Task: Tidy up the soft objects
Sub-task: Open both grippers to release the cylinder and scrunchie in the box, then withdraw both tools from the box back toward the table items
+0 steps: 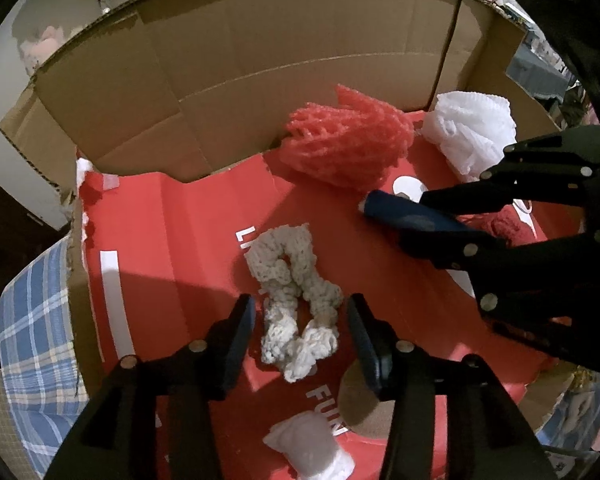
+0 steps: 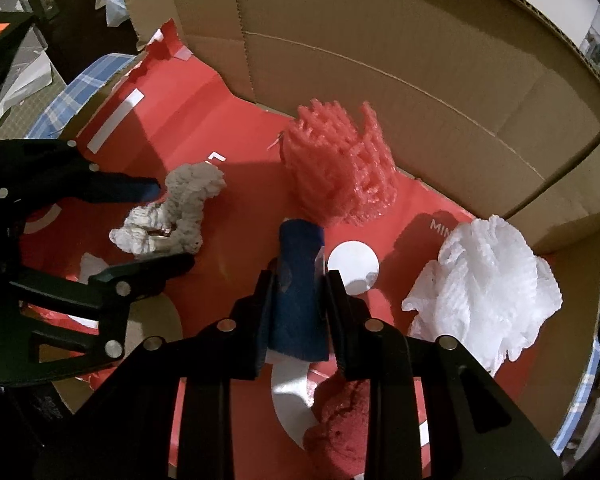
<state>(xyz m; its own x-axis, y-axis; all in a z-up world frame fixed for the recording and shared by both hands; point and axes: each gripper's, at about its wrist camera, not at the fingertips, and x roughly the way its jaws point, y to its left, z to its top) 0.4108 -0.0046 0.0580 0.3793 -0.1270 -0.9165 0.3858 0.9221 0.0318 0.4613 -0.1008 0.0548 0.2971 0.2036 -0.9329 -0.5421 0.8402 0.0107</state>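
Left gripper point(image 1: 300, 320) fingers apart astride grey knit piece point(image 1: 296, 292), seemingly released inside box; right gripper point(image 2: 300, 280) clamped on blue roll point(image 2: 300, 272), likely placing next

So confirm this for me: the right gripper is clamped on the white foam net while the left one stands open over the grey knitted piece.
Not quite. In the right wrist view the right gripper is clamped on the dark blue roll; the white foam net lies untouched beside it. The left gripper does stand open over the grey knitted piece.
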